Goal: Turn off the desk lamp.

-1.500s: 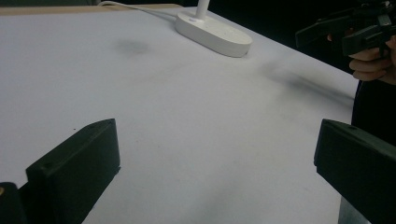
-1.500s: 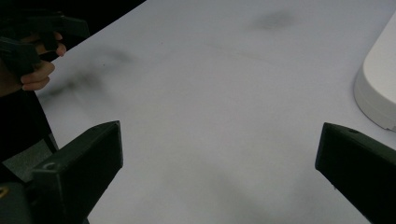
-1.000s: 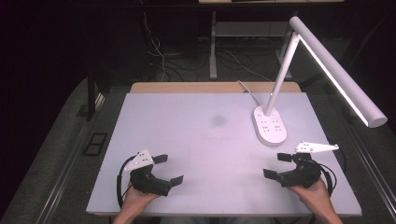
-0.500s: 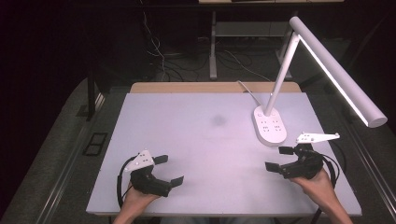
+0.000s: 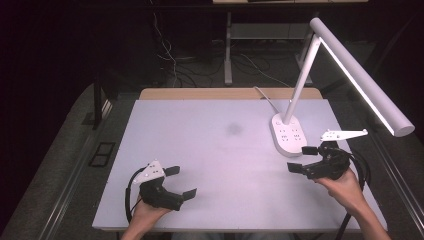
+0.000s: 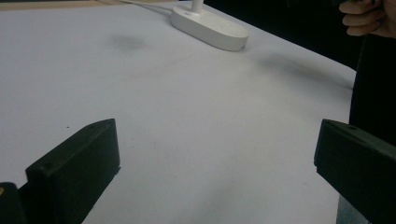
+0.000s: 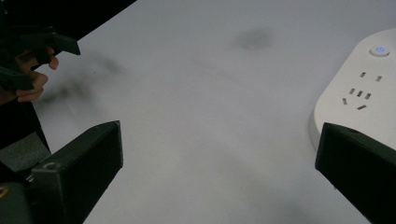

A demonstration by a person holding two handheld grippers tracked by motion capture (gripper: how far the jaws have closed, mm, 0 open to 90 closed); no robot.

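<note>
A white desk lamp stands on the white table [image 5: 220, 150] at the right. Its oval base [image 5: 286, 134] carries sockets and a lit power button [image 7: 379, 49]; its long head [image 5: 360, 75] juts out over the right edge. My right gripper [image 5: 301, 159] is held just off the near end of that base, open, nothing between its jaws. In the right gripper view [image 7: 219, 149] the base [image 7: 364, 93] lies behind the right jaw. My left gripper [image 5: 181, 182] rests open near the front left, and between its fingers [image 6: 217, 144] is bare table.
A faint dark smudge [image 5: 233, 129] marks the middle of the table. The lamp's cord [image 5: 265, 95] runs off the back edge. Dark floor with cables and a desk leg [image 5: 228, 50] lies beyond. The right hand [image 6: 369, 18] appears far off in the left gripper view.
My right gripper has moved forward and up, closer to the lamp base. The left gripper has stayed where it was.
</note>
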